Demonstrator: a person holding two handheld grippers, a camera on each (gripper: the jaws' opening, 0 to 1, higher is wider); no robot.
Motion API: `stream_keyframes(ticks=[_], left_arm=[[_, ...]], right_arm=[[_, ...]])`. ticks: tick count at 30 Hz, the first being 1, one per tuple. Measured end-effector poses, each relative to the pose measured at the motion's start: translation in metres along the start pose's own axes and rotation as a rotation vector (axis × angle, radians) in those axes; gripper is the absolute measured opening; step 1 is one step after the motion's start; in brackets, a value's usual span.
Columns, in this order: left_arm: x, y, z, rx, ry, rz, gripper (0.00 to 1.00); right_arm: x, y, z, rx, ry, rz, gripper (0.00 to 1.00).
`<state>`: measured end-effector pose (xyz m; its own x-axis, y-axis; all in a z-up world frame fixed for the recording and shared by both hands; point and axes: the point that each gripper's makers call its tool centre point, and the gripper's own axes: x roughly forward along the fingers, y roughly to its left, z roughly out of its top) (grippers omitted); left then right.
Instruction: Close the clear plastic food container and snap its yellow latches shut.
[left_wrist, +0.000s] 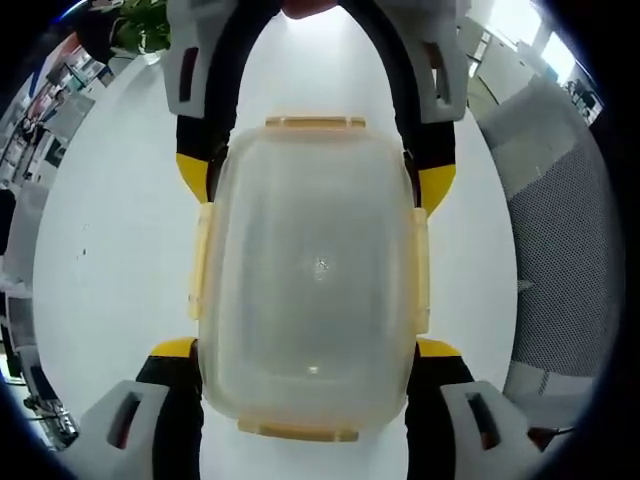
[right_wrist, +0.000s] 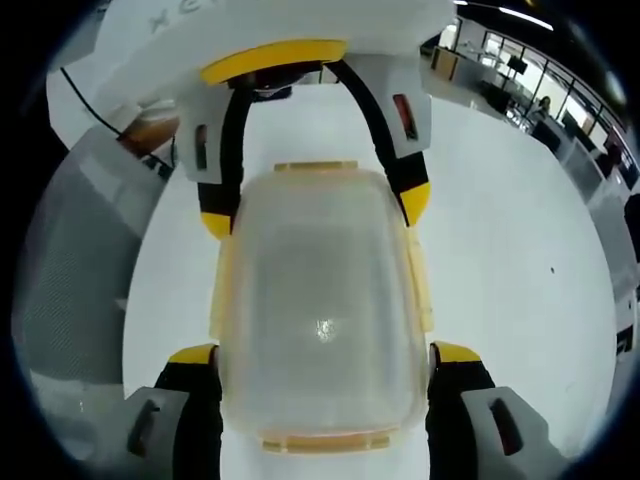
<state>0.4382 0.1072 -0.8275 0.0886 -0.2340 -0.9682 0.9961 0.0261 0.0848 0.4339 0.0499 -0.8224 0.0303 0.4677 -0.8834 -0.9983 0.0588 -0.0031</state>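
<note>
I have my left gripper (left_wrist: 306, 352) and right gripper (right_wrist: 323, 357) spread open astride the container (left_wrist: 310, 275) at mid-frame on the white bench (left_wrist: 110, 260), one from each end, probably to steady it. Its lid is on; the yellow latches (left_wrist: 201, 265) look unsnapped.

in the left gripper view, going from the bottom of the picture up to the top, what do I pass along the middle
Near yellow latch → clear lid of the food container → far yellow latch → bare white table → the other tool, its two yellow-tipped arms reaching down beside the container's far corners.
</note>
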Motion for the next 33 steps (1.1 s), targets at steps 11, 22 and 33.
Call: stream_keyframes(ticks=[11,22,33], left_arm=[[0.001,0.009,0.001,-0.002,-0.001,0.002,0.85],[0.002,0.014,0.001,0.0,-0.003,0.003,0.85],[0.002,0.017,0.002,-0.002,-0.002,0.002,0.85]], right_arm=[[0.0,-0.008,0.0,0.004,-0.001,-0.003,0.85],[0.001,-0.014,0.0,0.012,-0.009,-0.009,0.86],[0.001,-0.018,0.0,0.013,-0.003,-0.005,0.86]])
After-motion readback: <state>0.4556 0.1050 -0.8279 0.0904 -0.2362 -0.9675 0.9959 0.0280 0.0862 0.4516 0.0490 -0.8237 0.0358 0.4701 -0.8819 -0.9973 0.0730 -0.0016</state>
